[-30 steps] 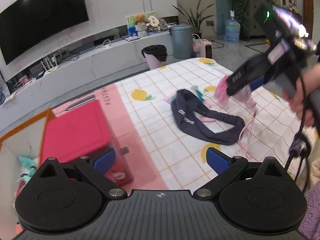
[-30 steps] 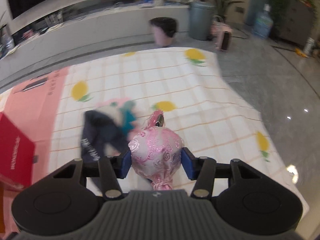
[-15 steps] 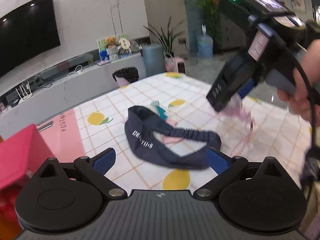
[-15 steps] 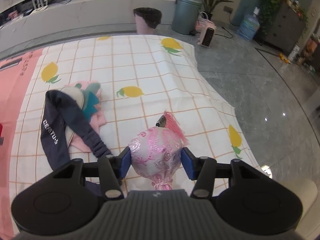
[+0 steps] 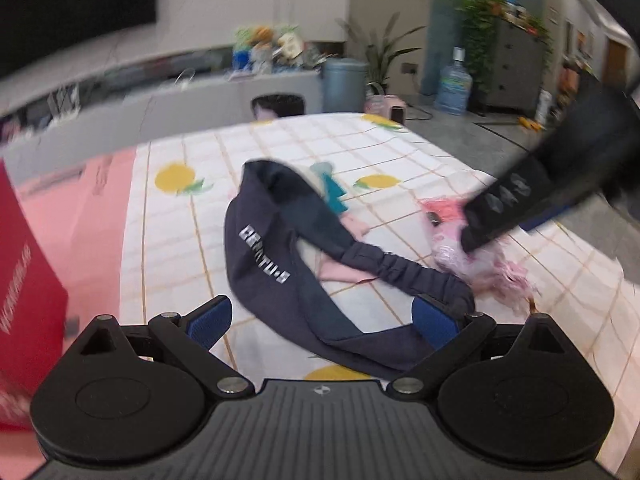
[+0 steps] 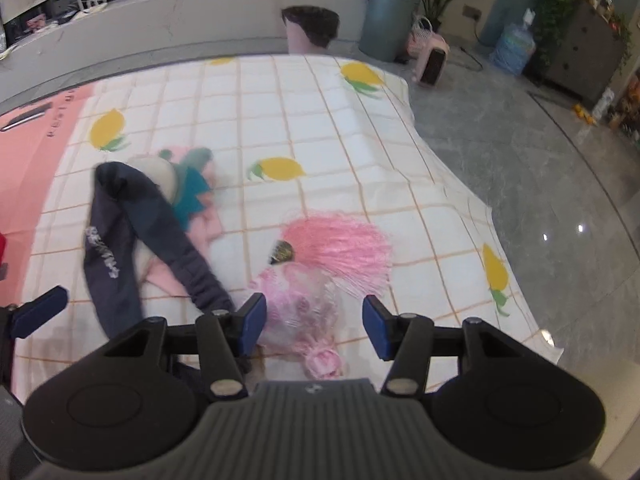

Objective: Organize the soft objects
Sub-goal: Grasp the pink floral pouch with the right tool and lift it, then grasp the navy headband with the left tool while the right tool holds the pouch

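Right tongs [image 6: 314,326]: released; half a second ago they clenched the pink pouch [image 6: 298,304], which now lies between the parted jaws on the desk [image 6: 328,120].
Left tongs [image 5: 320,320]: released, empty, as before; now hovering close over the navy headband [image 5: 280,264].
Change, meaning: pouch let go; judged set down beside the other soft items.
Pouch tassel [image 6: 340,244]: fanned out far of the pouch.
Headband position: left of the pouch, draped over a pink-and-teal item [image 6: 196,196].
Red box [image 5: 24,280]: far left.
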Demonstrator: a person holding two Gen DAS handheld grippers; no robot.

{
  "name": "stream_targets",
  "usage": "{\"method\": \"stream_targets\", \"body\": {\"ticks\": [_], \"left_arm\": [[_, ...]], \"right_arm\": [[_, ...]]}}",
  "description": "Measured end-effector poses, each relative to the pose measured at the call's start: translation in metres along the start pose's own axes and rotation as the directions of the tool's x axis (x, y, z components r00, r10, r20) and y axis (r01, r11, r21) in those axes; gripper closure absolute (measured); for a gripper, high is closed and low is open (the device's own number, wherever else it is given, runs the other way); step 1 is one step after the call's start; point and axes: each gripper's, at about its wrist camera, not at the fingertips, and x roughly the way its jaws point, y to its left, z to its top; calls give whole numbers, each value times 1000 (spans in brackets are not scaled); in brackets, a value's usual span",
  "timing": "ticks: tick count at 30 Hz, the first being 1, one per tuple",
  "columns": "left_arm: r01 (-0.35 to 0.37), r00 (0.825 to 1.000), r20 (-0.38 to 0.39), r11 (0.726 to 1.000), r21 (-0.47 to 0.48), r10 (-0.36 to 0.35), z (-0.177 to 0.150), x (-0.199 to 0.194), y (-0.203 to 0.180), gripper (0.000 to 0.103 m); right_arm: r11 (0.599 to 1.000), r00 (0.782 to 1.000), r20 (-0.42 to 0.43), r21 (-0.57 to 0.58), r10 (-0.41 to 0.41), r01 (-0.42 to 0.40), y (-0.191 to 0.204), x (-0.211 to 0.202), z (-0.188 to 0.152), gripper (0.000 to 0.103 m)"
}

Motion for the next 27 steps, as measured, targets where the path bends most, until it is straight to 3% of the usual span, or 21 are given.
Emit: {"method": "stream_targets", "body": {"ticks": [5, 9, 11, 14, 18, 22, 25, 27], "left_arm": [[13, 999, -47, 989, -151, -21, 0, 12, 18, 0], [-34, 999, -38, 985, -166, 28, 3, 17, 24, 0], [-50, 998, -42, 983, -177, 43, 4, 19, 26, 0], [-82, 996, -32, 982, -169, 78, 4, 22, 24, 0], [-134, 991, -32, 985, -111, 132, 2, 26, 17, 2], [-135, 991, -13, 984, -116, 135, 4, 22, 18, 48], [-119, 993, -3, 985, -124, 119, 3, 17, 24, 71], [-96, 995, -3, 988, -124, 96, 2, 14, 28, 79]], "right_arm": [[980, 990, -49, 157, 135, -126, -21, 18, 1, 42], [967, 984, -48, 198, 174, -161, -20, 24, 3, 39], [967, 983, -41, 192, 178, -167, -16, 25, 6, 34], [975, 986, -56, 173, 154, -142, -9, 33, 9, 34], [986, 991, -63, 120, 122, -113, 0, 36, 10, 42], [993, 997, -33, 101, 72, -68, 0, 31, 11, 45], [991, 996, -43, 112, 76, -71, -4, 32, 11, 45], [993, 997, -50, 100, 63, -58, -3, 35, 11, 45]]}}
